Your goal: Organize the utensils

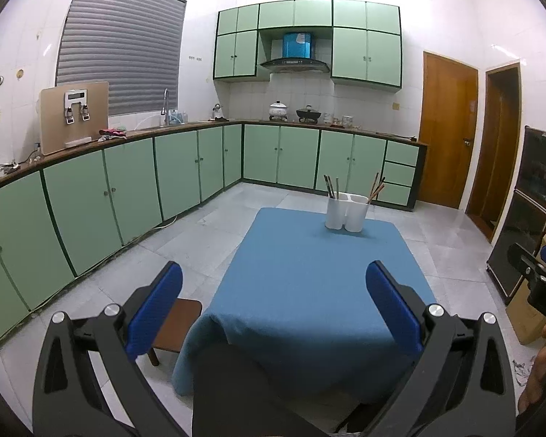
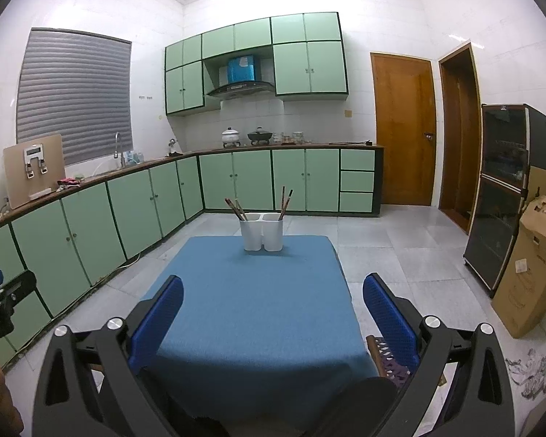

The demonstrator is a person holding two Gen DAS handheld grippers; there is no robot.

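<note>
A white two-cup utensil holder [image 1: 346,213] [image 2: 261,232] stands at the far end of a table with a blue cloth [image 1: 320,284] [image 2: 258,291]. Brown chopsticks [image 1: 329,186] [image 2: 236,209] lean in its left cup, and more chopsticks [image 1: 376,187] [image 2: 284,204] lean in its right cup. My left gripper [image 1: 273,309] is open and empty above the near end of the table. My right gripper [image 2: 273,317] is open and empty, also at the near end, well short of the holder.
Green cabinets [image 1: 200,167] run along the left and back walls under a brown counter. A wooden stool [image 1: 174,324] stands left of the table and another seat [image 2: 386,357] at its right. A dark cabinet [image 2: 506,196] and a cardboard box [image 2: 531,266] stand to the right.
</note>
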